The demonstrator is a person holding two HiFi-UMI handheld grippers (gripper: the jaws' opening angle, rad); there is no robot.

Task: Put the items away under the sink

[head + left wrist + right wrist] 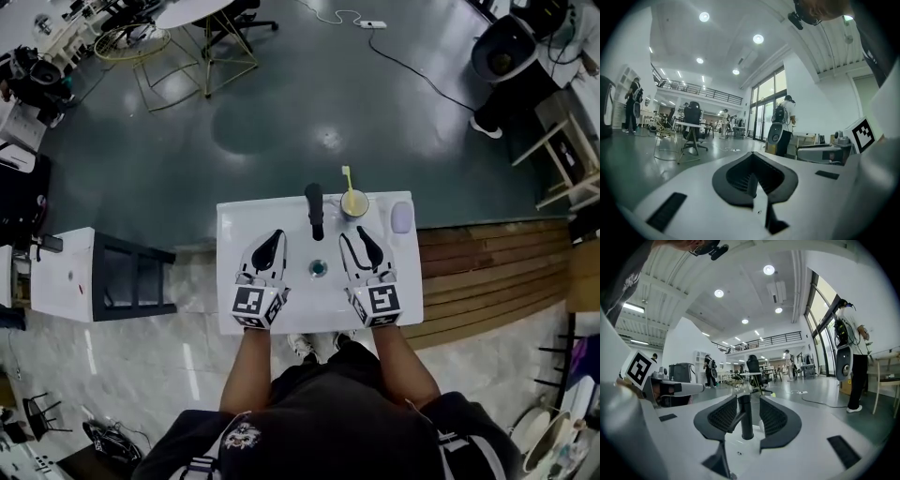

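A white sink top (281,214) lies below me with a black faucet (314,210) at its back and a drain (319,269) in the basin. Right of the faucet stands a cup holding a yellow toothbrush (353,201), and a pale lilac item (401,217) lies further right. My left gripper (273,238) hovers over the basin's left side, jaws together with nothing in them (752,160). Over the right side, my right gripper (357,237) is open a little. Its pads (723,416) are apart, and the faucet (746,420) shows through the gap beyond them, untouched.
A white cabinet (61,274) with a dark open frame (136,277) stands left of the sink. Wooden planks (487,272) run to the right. Chairs and tables stand on the grey floor (309,103) beyond. A person with a backpack (782,123) stands far off.
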